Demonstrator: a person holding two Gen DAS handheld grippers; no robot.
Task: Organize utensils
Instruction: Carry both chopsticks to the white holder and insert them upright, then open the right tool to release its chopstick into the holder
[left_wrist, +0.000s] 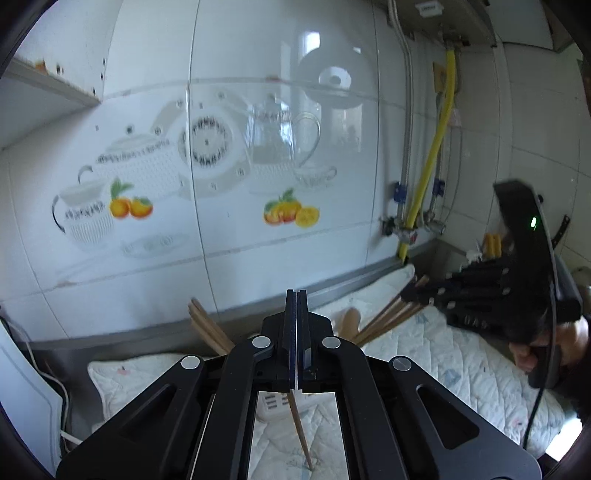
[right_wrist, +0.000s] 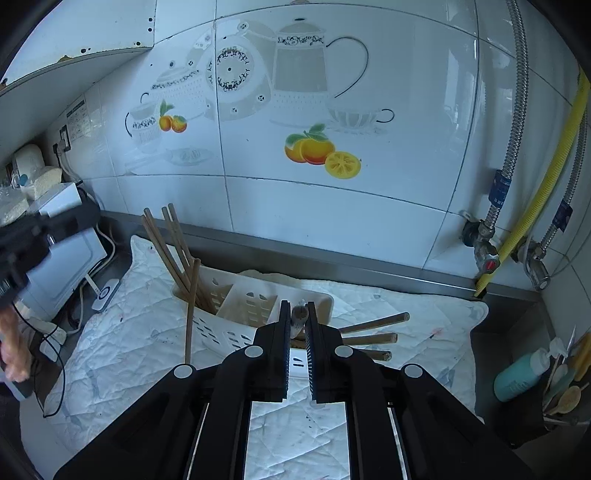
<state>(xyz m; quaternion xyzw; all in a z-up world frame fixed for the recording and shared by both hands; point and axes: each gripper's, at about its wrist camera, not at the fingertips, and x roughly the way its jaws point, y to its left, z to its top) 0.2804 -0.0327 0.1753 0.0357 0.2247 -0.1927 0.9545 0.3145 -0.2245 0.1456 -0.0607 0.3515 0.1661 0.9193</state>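
Holding one chopstick (left_wrist: 301, 432), the left gripper (left_wrist: 296, 325) is clenched on it, its fingers pressed together with the stick hanging below them, tip down at the quilted mat (left_wrist: 461, 354). The right wrist view shows that same stick standing near upright just left of the caddy (right_wrist: 236, 295), its tip on the mat, not yet inside. The step in hand looks like dropping this stick into the caddy's left compartment, where four or five sticks (right_wrist: 173, 243) already lean. Doing it well probably means lifting until the tip clears the rim, shifting toward the right gripper's side, then lowering straight before letting go; a tilted entry could catch the rim or knock the leaning sticks.

The right gripper (right_wrist: 297, 317) is closed on a bundle of chopsticks (right_wrist: 369, 328), their ends fanning out to its right; in its own view the jaws show a narrow gap with something grey between them whose make I cannot tell. It sits over the caddy's right end. It is best kept clear while the left one comes in, since the two are near each other.

A teal bottle (right_wrist: 517, 376) stands well off to the right.
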